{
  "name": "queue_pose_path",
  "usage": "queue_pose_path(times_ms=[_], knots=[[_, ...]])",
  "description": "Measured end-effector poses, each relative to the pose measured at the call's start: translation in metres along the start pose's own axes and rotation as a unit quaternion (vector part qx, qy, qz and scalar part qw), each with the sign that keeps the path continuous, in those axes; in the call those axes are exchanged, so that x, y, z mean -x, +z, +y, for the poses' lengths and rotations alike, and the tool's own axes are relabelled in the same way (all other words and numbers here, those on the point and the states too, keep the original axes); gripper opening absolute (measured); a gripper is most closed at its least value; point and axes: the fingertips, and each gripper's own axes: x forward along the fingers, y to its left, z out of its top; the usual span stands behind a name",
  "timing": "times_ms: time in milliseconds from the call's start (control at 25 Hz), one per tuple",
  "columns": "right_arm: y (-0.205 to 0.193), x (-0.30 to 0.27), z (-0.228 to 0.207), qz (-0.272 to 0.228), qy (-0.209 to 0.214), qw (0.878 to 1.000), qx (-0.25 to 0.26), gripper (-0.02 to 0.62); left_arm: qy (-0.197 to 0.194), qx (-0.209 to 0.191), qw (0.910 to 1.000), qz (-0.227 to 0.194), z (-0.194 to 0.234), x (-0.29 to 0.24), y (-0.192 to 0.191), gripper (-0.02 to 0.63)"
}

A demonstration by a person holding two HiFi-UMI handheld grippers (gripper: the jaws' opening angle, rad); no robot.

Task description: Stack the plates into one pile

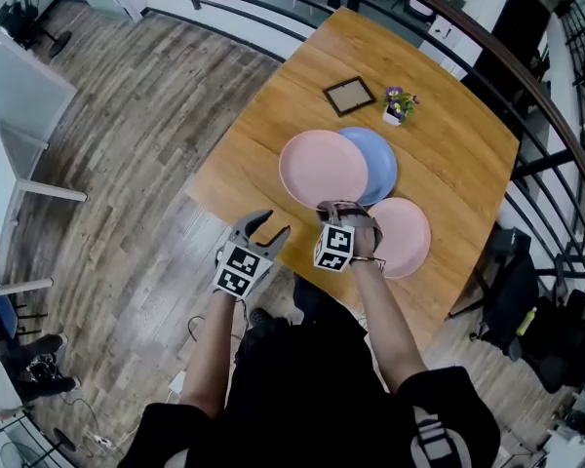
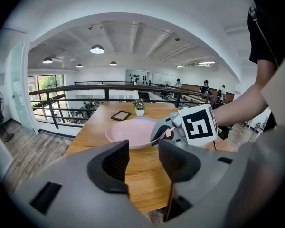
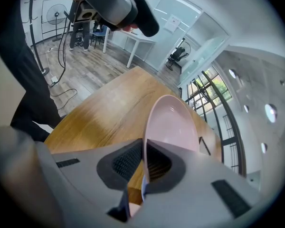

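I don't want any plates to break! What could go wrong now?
1. The right gripper pinches the held pink plate only by its rim, so it might tip or slip out.
2. That plate overlaps the blue plate, so it could bump or drag it.
3. The other pink plate lies fairly near the edge of the table; a nudge might push it off.

smooth slightly glossy pink plate (image 1: pixel 322 167), varnished wood-grain counter (image 1: pixel 458 154), matt grey plastic fingers (image 2: pixel 115 165), grey plank floor (image 1: pixel 127 125)
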Motion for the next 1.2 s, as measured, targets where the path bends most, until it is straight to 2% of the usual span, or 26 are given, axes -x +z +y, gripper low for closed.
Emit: queue_pose_path(times_ms=[280,640,1000,1200], knots=[[-0.027,-0.004,-0.002,0.013,0.002,1.0,-0.002,0.024,-0.001,0.007,1.0,0.003,-0.007,-0.017,0.003,0.207],[-0.047,-0.004,-0.011,0.015,-0.027,0.999,-0.018,0.025,0.004,0.009,0.9999,0.007,-0.016,-0.031,0.003,0.207],[-0.063,-0.002,-0.015,0.032,-0.047,0.997,-0.051,0.024,-0.02,0.015,0.9997,-0.002,-0.018,-0.044,0.009,0.207],[-0.081,-0.007,-0.019,0.058,-0.055,0.994,-0.07,0.025,-0.048,0.004,0.9989,0.0,-0.018,-0.059,0.012,0.207]])
